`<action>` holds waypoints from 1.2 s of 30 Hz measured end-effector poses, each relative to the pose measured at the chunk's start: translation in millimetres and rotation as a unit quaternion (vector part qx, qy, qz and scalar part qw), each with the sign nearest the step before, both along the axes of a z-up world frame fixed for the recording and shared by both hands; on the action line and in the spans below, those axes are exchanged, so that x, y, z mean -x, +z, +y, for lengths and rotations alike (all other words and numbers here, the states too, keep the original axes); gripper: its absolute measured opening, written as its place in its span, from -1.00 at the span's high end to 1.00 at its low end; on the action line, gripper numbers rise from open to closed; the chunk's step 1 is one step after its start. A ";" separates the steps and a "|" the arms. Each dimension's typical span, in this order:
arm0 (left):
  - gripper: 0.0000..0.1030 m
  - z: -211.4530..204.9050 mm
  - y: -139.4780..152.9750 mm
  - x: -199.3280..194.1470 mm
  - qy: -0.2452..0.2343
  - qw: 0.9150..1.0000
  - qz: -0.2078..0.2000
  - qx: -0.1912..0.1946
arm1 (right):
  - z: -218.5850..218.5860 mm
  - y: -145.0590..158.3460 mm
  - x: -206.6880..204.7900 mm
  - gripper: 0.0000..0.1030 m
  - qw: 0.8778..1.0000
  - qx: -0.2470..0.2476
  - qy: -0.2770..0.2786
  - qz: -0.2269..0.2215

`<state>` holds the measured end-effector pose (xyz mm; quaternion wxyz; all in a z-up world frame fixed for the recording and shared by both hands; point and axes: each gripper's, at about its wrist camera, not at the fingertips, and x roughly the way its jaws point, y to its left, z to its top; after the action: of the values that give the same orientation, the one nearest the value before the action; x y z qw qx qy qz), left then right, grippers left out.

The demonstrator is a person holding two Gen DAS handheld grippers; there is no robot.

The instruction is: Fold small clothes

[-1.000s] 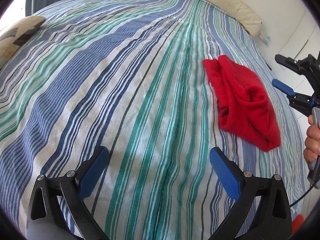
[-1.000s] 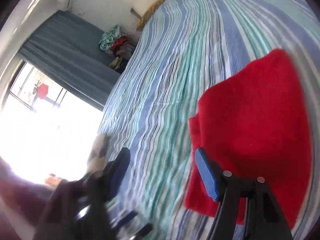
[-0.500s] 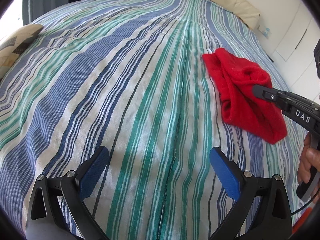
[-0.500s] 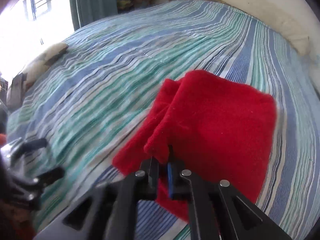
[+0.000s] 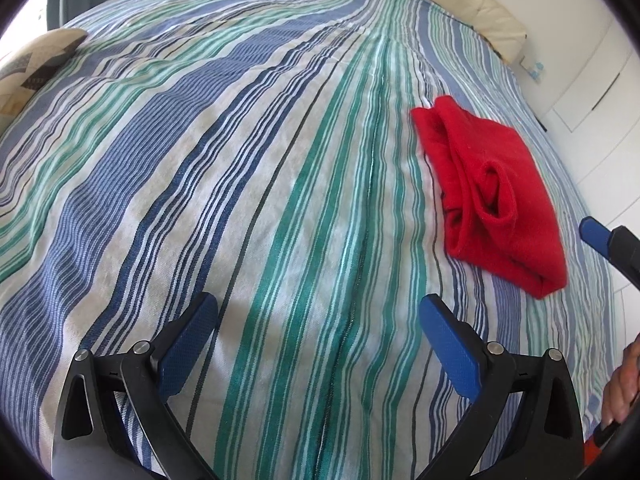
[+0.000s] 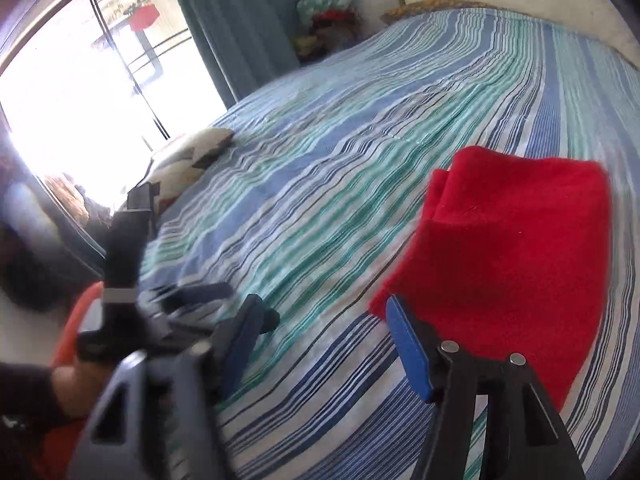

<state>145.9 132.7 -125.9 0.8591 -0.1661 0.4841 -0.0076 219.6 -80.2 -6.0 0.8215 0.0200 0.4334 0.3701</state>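
Currently, left wrist view: red folded garment (image 5: 492, 196) lies right of centre on the striped bedspread (image 5: 240, 200); left gripper (image 5: 320, 332) gapes, empty. Right wrist view: right gripper (image 6: 320, 340), jaws just opened, nothing between; withdraw squarely to spare the fold.

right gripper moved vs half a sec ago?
Yes. In the left wrist view the right gripper has pulled back off the red garment toward the right edge; its jaws have just been opening, nothing between them.
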 end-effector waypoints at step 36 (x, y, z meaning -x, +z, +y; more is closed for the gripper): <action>-0.98 -31.2 -16.6 -0.8 -0.051 0.993 0.013 -0.109 | 35.1 -32.9 -53.9 0.48 0.987 0.142 -0.071 -0.035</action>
<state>146.7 101.5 -142.5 0.8641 -0.0467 0.5012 0.0037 273.5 -45.0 -38.8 0.8545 -0.0790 0.4503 0.2466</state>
